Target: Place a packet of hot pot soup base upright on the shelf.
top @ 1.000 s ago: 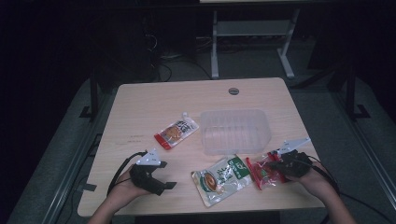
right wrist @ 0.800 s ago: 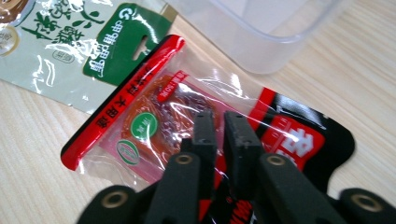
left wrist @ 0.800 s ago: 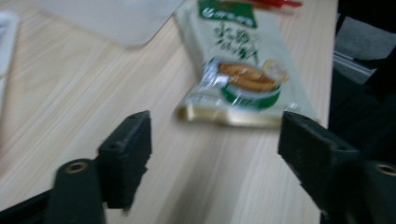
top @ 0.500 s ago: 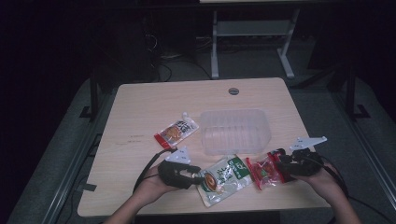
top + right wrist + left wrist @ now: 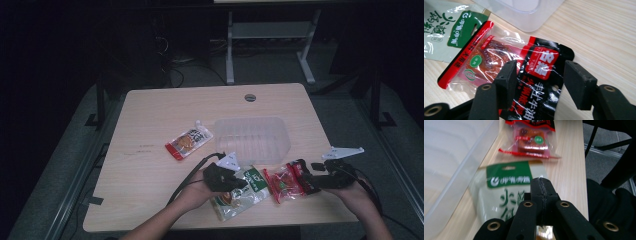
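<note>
Red-black snack packet (image 5: 534, 75) label shows Chinese characters.

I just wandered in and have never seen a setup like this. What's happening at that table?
A person sits at a wooden table with a hand-held gripper in each hand, handling snack packets beside a clear plastic tub. The left gripper has just closed, its jaws shut over the green-and-white packet. The right gripper has just been opening, and the red-and-black packet lies between its jaws, unpinched. A third, orange packet lies apart, left of the tub.
</note>
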Tool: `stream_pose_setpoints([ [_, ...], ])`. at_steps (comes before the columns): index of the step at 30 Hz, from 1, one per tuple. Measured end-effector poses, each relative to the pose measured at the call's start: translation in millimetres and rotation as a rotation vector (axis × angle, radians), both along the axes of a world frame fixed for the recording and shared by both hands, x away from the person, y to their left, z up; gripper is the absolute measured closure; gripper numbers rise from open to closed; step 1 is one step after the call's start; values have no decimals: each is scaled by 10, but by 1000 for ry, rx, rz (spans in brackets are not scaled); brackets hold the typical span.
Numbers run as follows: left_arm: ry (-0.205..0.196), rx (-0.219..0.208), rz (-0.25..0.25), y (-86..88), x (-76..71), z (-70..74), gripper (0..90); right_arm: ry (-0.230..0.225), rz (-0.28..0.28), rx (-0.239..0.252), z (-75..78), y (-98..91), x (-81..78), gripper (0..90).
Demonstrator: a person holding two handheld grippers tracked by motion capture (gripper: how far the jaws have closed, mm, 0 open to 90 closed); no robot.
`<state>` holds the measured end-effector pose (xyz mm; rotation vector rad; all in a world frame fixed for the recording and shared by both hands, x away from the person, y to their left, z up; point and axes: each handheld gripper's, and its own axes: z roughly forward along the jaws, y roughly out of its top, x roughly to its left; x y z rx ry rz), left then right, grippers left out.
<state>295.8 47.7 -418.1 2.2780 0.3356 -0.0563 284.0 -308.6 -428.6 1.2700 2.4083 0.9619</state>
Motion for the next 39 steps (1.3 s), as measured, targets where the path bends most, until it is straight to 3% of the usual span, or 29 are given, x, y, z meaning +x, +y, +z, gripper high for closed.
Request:
stream_pose_setpoints([
  [8, -11, -9, -29, -343, 92, -38, 897, -4, -19, 12, -35, -69, 3, 390],
  [18, -28, 7, -51, -697, 169, -171, 897, -1, -45, 28, -42, -163, -44, 373],
  [21, -43, 29, -61, -813, 177, -229, 896, -7, -48, 28, -45, -188, -53, 367],
  [29, -43, 57, -49, -889, 209, -353, 896, -9, -52, 33, -34, -201, -68, 358],
  [34, -42, 42, -38, -901, 223, -358, 897, -17, -56, 43, -16, -211, -75, 351],
  [39, -61, 89, -58, -922, 226, -407, 897, -24, -59, 51, 8, -220, -84, 336],
])
